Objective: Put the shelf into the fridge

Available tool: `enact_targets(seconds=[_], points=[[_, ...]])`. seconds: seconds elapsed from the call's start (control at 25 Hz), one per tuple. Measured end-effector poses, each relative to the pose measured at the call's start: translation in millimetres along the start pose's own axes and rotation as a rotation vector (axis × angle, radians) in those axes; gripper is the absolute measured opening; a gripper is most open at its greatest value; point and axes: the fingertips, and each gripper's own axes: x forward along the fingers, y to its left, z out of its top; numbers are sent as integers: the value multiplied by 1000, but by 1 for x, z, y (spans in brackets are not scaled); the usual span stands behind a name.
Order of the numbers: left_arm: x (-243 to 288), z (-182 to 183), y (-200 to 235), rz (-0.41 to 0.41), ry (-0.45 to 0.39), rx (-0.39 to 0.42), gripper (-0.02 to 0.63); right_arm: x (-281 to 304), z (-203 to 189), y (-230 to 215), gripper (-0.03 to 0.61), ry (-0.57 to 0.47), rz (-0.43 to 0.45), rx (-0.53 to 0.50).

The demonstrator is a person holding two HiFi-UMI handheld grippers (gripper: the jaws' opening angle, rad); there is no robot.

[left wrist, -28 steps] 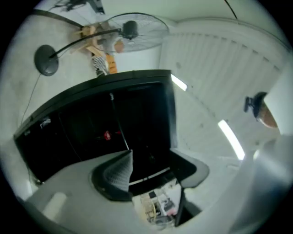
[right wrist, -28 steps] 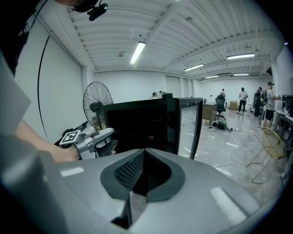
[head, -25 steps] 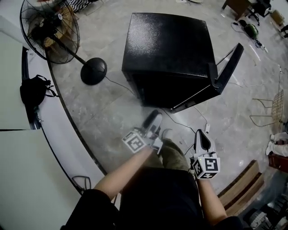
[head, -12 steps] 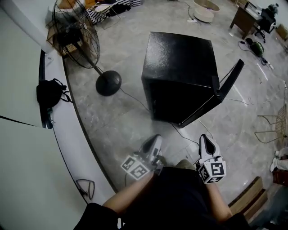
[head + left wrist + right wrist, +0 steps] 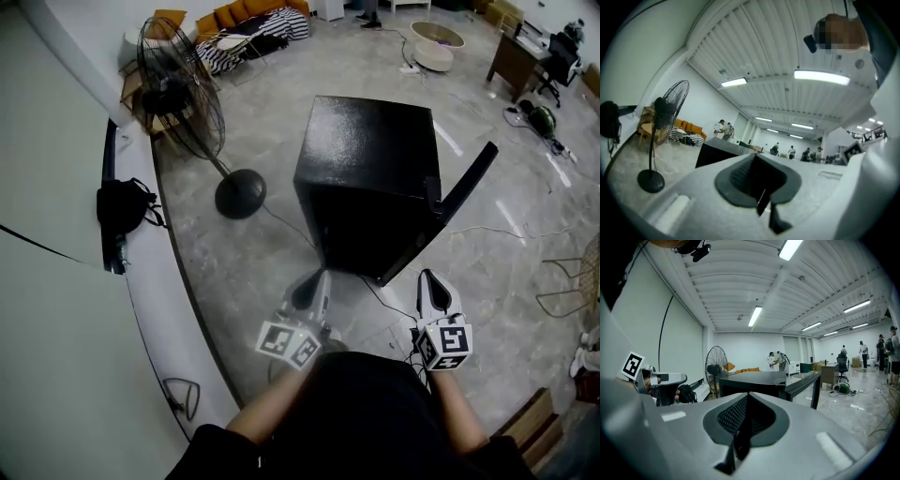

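The black mini fridge (image 5: 370, 178) stands on the floor ahead of me, its door (image 5: 464, 187) swung open to the right. A wire rack (image 5: 565, 292) lies on the floor at the far right. My left gripper (image 5: 309, 291) is held before the fridge's left front corner, its jaws shut on nothing. In the left gripper view the left gripper (image 5: 758, 187) points level past the fridge (image 5: 717, 154). My right gripper (image 5: 431, 289) hangs below the door, also shut and empty. In the right gripper view the right gripper (image 5: 746, 413) faces the fridge (image 5: 759, 380).
A standing fan (image 5: 183, 98) with a round base (image 5: 240, 194) is left of the fridge. A black bag (image 5: 122, 208) sits on the white ledge (image 5: 178, 309). A cable (image 5: 281, 225) runs across the floor. A wooden bench (image 5: 539, 427) is at bottom right. People stand far off.
Both grippers have risen with the person, and the view now takes in more of the room. The left gripper has rolled, and its jaws, apart in the earliest frame, are together.
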Motion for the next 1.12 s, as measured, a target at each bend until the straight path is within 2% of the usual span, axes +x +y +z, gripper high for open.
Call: enact_targets(seconds=[0.28, 0.72, 0.96, 1.12], points=[[15, 4, -32, 2, 21, 88, 3, -5, 15, -9, 0, -23, 10, -25], [19, 2, -36, -10, 36, 119, 3, -11, 11, -7, 0, -19, -10, -53], [21, -4, -48, -55, 66, 242, 5, -15, 5, -8, 0, -6, -33, -65], [26, -3, -52, -72, 73, 236, 5, -16, 4, -11, 0, 8, -49, -55]])
